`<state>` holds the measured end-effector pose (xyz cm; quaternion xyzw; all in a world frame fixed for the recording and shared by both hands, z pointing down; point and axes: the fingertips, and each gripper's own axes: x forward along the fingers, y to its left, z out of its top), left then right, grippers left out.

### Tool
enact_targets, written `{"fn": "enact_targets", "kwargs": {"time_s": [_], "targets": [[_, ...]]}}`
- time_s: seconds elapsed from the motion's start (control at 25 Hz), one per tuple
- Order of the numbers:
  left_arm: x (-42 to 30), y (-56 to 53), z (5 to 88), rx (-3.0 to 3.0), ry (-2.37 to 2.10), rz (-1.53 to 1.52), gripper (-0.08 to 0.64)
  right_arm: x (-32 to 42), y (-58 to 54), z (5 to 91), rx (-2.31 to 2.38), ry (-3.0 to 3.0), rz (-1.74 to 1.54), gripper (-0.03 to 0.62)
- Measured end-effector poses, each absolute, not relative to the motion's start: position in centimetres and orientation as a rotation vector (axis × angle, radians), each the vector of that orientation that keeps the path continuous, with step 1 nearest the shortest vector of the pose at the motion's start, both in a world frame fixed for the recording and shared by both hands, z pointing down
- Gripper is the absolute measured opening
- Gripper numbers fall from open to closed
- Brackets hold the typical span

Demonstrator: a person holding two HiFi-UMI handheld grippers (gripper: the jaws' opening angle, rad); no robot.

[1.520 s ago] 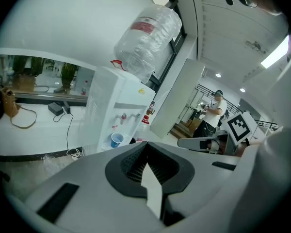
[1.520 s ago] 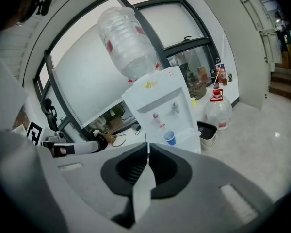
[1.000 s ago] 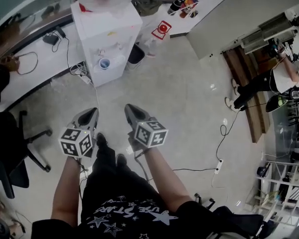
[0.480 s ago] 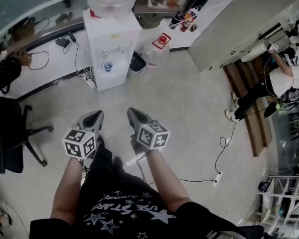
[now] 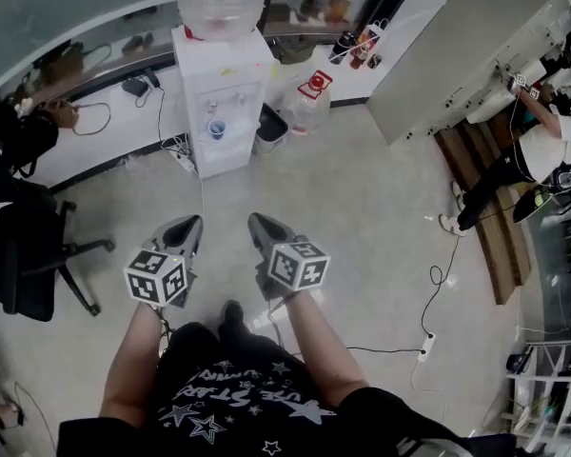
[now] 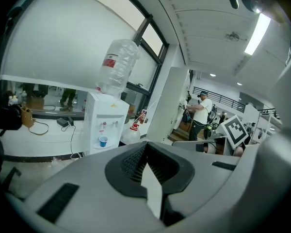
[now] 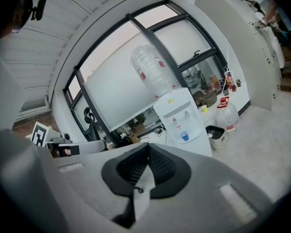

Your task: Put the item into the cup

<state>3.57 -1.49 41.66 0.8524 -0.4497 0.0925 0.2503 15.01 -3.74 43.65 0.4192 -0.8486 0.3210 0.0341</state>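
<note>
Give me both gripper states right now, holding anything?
Left gripper: closed, jaws together, nothing between them.
Right gripper: closed, jaws together, nothing between them.

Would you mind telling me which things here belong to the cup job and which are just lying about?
Job: blue cup on the water dispenser tray; left tongs and right tongs, both shut and empty. No item for the cup shows.
Lying about: spare water jug, bin, office chair, power strip on the floor.
</note>
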Motion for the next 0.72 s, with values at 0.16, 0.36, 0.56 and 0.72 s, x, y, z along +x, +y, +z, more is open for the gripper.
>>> {"fn": "enact_targets", "kwargs": {"time_s": [0.16, 0.36, 0.56, 0.72], "targets": [[2.6, -0.9, 41.0, 2.331, -1.227, 0.249, 0.006, 14.1, -2.7, 43.3, 1.278, -2.609, 0.948, 0.001], [1.2, 0.9, 40.6, 2.344, -1.201, 0.243, 0.006, 12.5, -1.3, 42.3, 1.294, -2.599, 0.921, 0.000], [-1.0, 4.0, 41.0, 2.328, -1.183, 0.221, 0.006, 10.5, 1.9, 42.2, 1.307, -2.581, 0.893, 0.000], [-2.1, 6.9, 40.5, 2.352, -1.159, 0.217, 0.006, 9.4, 4.9, 41.6, 1.306, -2.590, 0.860, 0.000]]}}
